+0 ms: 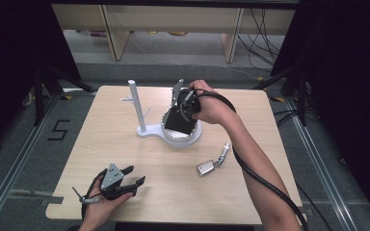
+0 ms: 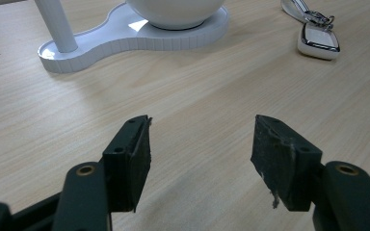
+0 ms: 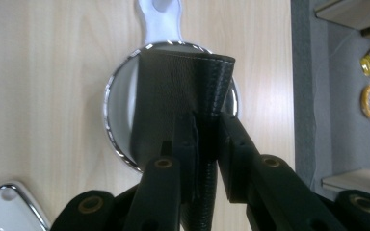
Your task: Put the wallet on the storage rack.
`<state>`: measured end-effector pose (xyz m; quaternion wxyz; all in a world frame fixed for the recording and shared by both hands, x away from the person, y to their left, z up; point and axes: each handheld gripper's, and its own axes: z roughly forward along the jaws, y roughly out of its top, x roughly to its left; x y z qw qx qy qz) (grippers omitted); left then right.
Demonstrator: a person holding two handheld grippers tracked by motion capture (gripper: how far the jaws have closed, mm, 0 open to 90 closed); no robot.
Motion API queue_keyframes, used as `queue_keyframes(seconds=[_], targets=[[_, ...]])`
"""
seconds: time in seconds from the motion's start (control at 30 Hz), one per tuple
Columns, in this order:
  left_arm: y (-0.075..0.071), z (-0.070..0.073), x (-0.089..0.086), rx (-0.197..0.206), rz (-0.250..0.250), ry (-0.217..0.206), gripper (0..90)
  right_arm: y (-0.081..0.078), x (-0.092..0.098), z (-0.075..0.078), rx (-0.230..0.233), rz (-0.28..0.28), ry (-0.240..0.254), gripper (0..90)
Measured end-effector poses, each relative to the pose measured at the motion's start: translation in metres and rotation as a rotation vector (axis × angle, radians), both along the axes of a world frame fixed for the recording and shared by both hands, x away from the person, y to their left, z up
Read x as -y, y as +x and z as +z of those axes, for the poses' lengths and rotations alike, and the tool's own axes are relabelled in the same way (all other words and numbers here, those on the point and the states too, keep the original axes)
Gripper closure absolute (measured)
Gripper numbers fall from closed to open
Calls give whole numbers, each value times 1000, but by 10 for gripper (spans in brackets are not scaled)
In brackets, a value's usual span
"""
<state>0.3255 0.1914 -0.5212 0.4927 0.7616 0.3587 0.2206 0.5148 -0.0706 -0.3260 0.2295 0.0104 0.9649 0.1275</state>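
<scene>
A light wooden table [image 1: 173, 192] carries a white stand [image 1: 144, 129] near its far middle, made of an upright post with short side pegs [image 1: 134, 103] on a flat base that widens to the right into a round bowl [image 1: 190, 137]. Over that bowl, the right gripper [image 1: 180, 103] is held from the right by the person's right hand [image 1: 211, 107], pointing down, and its two black jaws are pressed together on the edge of a black wallet [image 1: 179, 122]. The wallet hangs flat and stitched below the jaws, its lower part within the bowl's rim; whether it touches the bowl's inside cannot be told. In the right gripper view the wallet [image 3: 183, 101] covers much of the shiny bowl [image 3: 118, 103], with the stand's base running away from it toward the top. To the near right of the stand, apart from it, a silver car key [image 1: 206, 168] with a metal clip attached [image 1: 223, 155] lies on the bare wood. At the near left edge of the table the left hand [image 1: 99, 209] holds the left gripper [image 1: 134, 175], resting low on the tabletop and aimed right and slightly away; in the left gripper view its jaws stand wide apart with nothing between them, the worn pads [image 2: 277, 159] facing the stand's base [image 2: 125, 36] and the key [image 2: 319, 41] farther off
</scene>
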Motion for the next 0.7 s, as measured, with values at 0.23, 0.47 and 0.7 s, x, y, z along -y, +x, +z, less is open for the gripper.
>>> queue_keyframes(seconds=[0.23, 0.47, 0.7], targets=[[-1, 0, 1, -7, 5, 3, 384, 7, 2, 0, -16, -5, 2, 797], [0, 0, 0, -7, 2, 9, 383, 10, -1, -4, -30, 8, -21, 800], [-1, -1, 1, -5, 2, -4, 383, 18, -6, -19, -67, 2, -16, 725]])
